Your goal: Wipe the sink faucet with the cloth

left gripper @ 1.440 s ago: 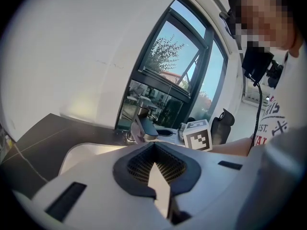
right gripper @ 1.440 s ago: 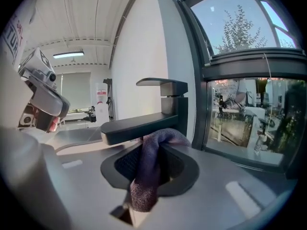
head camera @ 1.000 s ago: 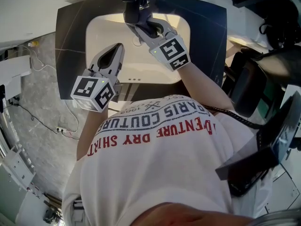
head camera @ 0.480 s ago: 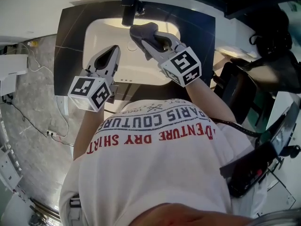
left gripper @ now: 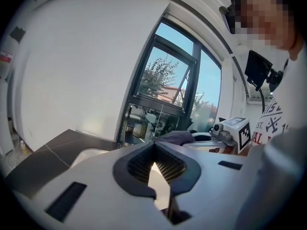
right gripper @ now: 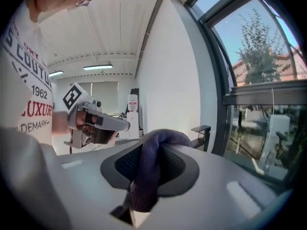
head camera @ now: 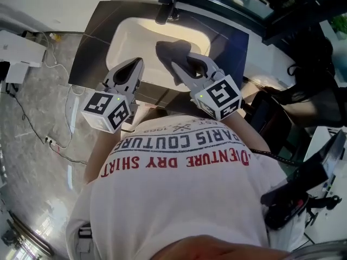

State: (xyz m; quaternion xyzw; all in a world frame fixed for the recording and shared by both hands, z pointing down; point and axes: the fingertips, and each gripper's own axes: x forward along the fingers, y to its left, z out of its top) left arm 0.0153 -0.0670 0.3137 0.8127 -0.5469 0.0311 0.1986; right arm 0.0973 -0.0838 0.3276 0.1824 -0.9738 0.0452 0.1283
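Observation:
In the head view the black faucet stands at the far rim of the white sink. The grey cloth hangs over the basin's near right part, apart from the faucet, with my right gripper shut on it. In the right gripper view the cloth is bunched between the jaws and drapes over their tips. My left gripper hovers over the sink's near left edge, shut with nothing in it. Its closed tips show in the left gripper view, with the cloth beyond them.
A dark countertop surrounds the sink, with a window frame behind it. Cables lie on the grey floor at left by a white box. Black equipment crowds the right side.
Both grippers have drawn back from the faucet toward the person. The cloth came off the faucet and now hangs over the basin.

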